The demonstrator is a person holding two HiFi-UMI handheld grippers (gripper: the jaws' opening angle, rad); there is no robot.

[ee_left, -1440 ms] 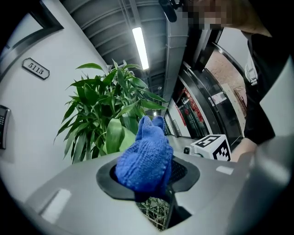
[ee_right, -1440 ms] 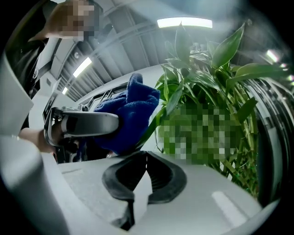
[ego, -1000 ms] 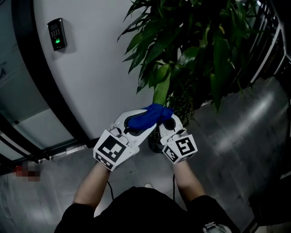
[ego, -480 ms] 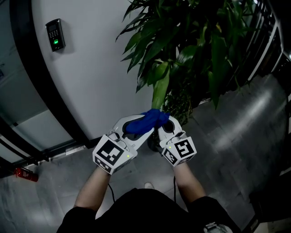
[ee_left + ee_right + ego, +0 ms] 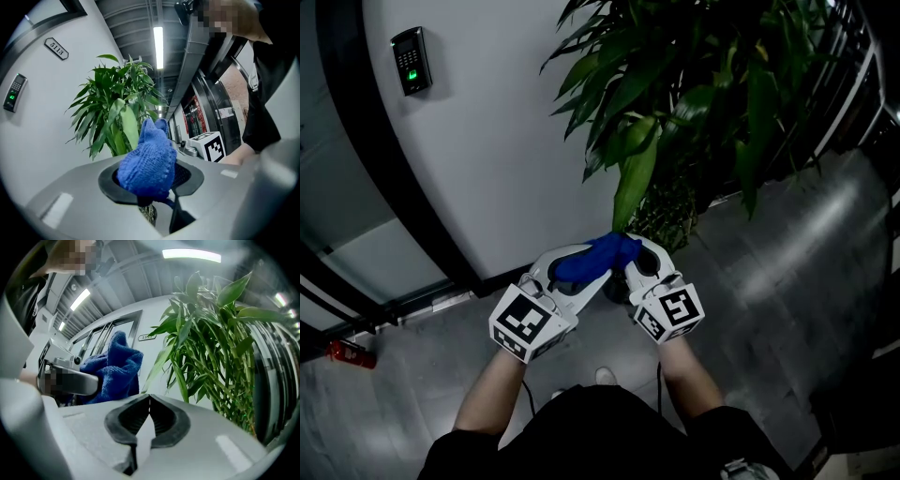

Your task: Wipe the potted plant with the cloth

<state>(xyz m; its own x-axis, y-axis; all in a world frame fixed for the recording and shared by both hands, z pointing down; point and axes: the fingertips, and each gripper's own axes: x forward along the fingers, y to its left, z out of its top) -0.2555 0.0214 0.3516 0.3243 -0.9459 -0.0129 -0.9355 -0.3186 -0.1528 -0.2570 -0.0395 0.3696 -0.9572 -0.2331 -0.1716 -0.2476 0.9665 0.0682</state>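
Fingers of the left gripper are clamping tight on the blue cloth just below the centre of the head view, while the right gripper is sitting just beside it, at the cloth's right end; the potted plant is filling the upper right, one long pale leaf is hanging down to just above the cloth, and a keypad is glowing green on the white wall at upper left. Moving to the left gripper view, the jaws are squeezing the knitted cloth at lower centre, its bulk is bunching up above them in front of the plant's lower stems, and the right gripper's marker cube is showing right of centre. Moving to the right gripper view, the jaws are pressing together at lower centre with nothing between them, the cloth is standing left of centre, and the plant's leaves are spreading across the right half
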